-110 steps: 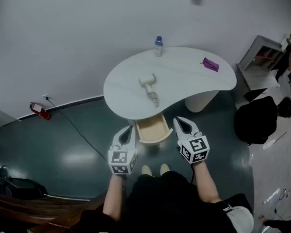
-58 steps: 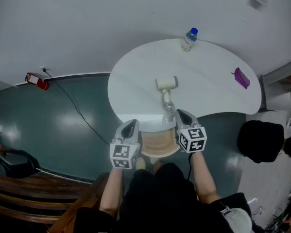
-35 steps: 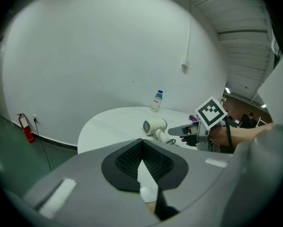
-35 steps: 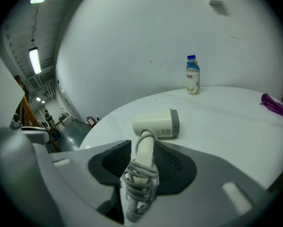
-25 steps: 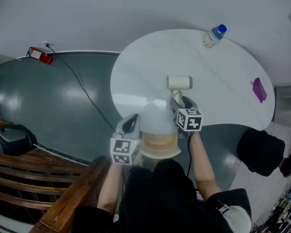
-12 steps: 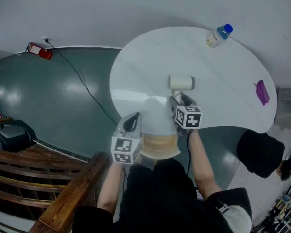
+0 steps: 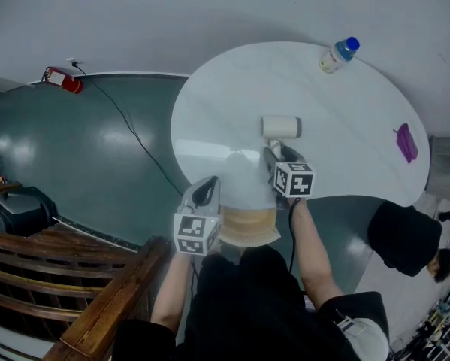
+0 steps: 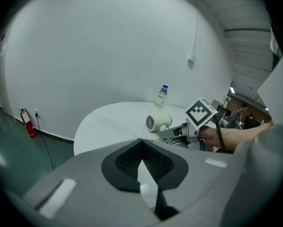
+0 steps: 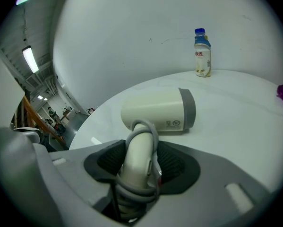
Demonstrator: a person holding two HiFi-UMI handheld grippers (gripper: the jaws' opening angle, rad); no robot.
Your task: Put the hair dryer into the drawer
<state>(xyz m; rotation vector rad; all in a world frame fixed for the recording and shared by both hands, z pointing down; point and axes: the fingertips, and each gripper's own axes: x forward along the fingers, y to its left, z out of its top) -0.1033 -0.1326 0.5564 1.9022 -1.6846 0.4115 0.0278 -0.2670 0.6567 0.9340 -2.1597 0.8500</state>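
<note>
- The dryer [image 7: 280,128] lies on its side near the middle of the white tabletop [image 7: 209,104]. Its barrel runs crosswise and its handle [image 9: 140,148] points back toward us, with the cord wound round it.
- Our right claw [image 7: 274,155] comes in at the dryer's handle from our side. Its jaws have just been closing, and the handle sits between them with a pad against each of its sides.
- The dryer rests flat on the tabletop.
- Our left claw [image 7: 205,185] hovers left of the dryer and nearer to us, at the tabletop's rim. Its jaws are together with nothing in them.
- The drawer [image 7: 247,228] stands pulled out just on our side of the dryer's handle, below the tabletop's rim.
- A bottle [image 7: 339,55] with a blue cap stands upright beyond the dryer, off to the right.
- A small purple thing [image 7: 405,143] lies well apart from the dryer, further right.
</note>
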